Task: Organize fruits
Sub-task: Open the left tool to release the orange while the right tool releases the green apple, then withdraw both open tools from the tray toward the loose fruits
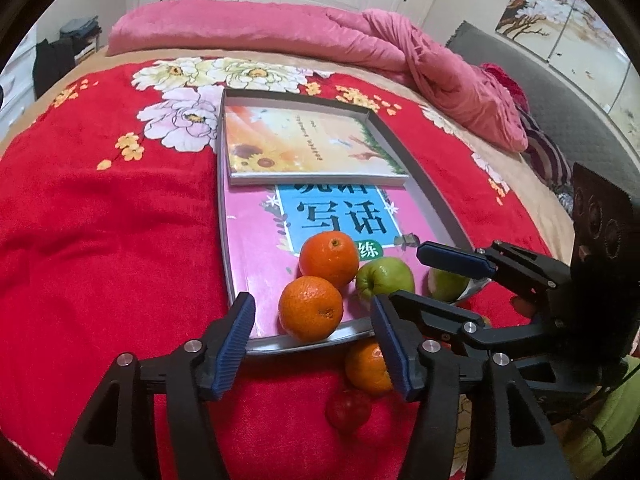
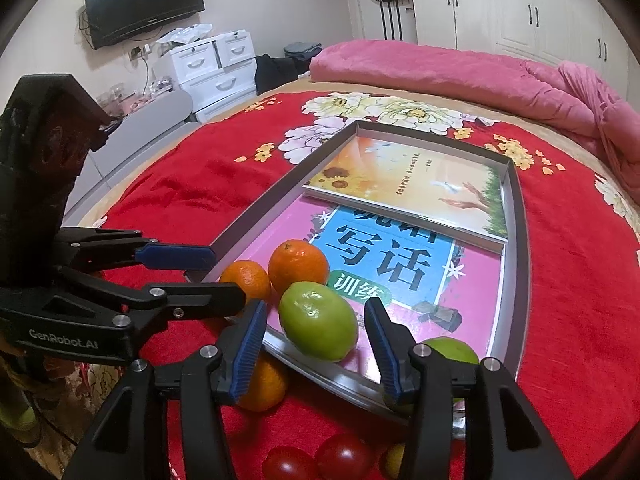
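Surface: red flower-printed blanket (image 1: 100, 220) spread over a bed, a rolled pink quilt (image 1: 248, 24) along its far edge.
Room: white wardrobe doors (image 2: 520, 8) behind; a black wall television (image 2: 142, 0) above white plastic drawers (image 2: 212, 68).
Left gripper (image 1: 314, 338): tilted downward at the tray's near edge, jaws partly open, pads clear of the nearest orange; nothing held.
Right gripper (image 2: 316, 338): tilted downward, jaws partly open either side of the green apple (image 2: 318, 320); pads not touching it.
Container: shallow grey rectangular tray (image 1: 424, 188), holding a pink workbook (image 1: 248, 240), a sunflower-cover book (image 1: 304, 140), two oranges (image 1: 311, 307) (image 1: 329, 258) and that apple.
Outside the tray: a third orange (image 1: 366, 368) and a red tomato (image 1: 347, 410) on the blanket; a second green apple (image 2: 450, 350) at the near corner.
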The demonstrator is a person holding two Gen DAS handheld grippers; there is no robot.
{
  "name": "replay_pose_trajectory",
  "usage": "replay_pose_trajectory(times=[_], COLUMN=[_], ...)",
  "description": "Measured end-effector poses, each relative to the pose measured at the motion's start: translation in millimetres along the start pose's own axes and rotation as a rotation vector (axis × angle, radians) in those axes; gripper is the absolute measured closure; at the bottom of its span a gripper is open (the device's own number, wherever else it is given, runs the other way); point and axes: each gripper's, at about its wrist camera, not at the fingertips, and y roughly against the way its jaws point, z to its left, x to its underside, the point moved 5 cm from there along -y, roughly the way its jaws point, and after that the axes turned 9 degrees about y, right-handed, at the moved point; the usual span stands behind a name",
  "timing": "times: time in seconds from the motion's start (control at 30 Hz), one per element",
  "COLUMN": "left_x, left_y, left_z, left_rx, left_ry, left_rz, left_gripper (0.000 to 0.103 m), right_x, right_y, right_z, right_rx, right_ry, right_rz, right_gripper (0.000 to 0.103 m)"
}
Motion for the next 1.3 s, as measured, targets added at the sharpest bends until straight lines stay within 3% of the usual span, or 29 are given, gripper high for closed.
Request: replay_pose_trajectory(times=[0.53,0.63,0.87,1.3], left_x=[-3,-3,-8,-10], left_y=[13,16,24,34], left_z=[0,0,2,5], left_rx=[0.001,0.001,0.005,0.003], left_ry=[-0.001,0.005,0.015,0.037], left_rz=[-0.041,-0.052,-0.086,-0.103], left_gripper=[0.037,0.025,0.025,0.025], right_x=[1,1,-1,-3], right_y=[19,23,40,66], right_z=[-3,-6,-16,-41], right_rx=[0.054,0.068,0.088,0.160], right_ry=[-0.016,-0.024,-0.069,-0.132], right_rz=[-0.035,-0.044,-0.090,-0.136], right_gripper=[0.034,0.032,0.023,0.021])
